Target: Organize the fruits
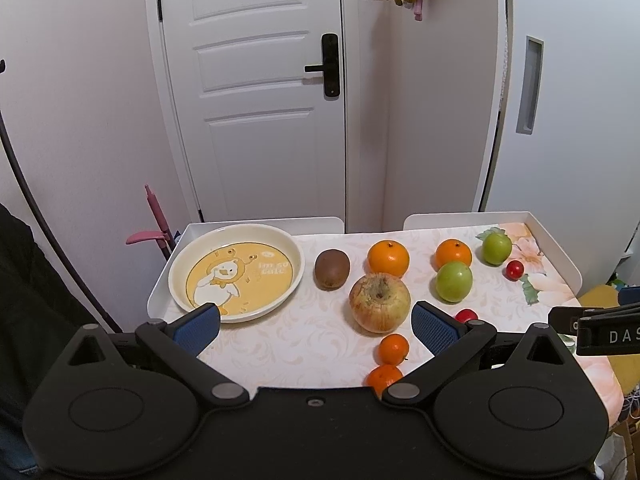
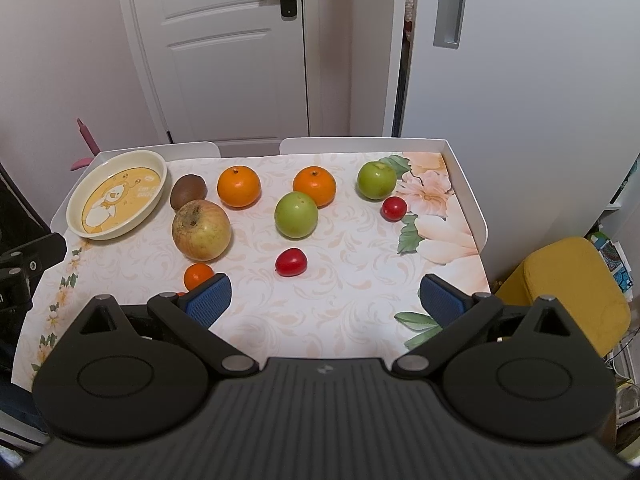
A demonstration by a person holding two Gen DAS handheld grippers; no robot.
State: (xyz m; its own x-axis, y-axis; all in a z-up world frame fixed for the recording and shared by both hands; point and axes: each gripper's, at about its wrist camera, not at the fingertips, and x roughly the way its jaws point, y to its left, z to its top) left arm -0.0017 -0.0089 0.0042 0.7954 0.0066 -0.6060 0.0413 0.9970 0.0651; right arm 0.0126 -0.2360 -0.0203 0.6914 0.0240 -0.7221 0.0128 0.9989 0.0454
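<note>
Both grippers' fingers (image 2: 210, 296) spread wide, empty; fruit on table (image 2: 340, 300).

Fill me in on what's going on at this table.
Fruit sorting is only starting. Both grippers, left and right, hover with jaws open, holding nothing. The duck plate holds no fruit, while the kiwi, big apple, oranges, green apples and small tomatoes lie scattered on the tablecloth.
</note>
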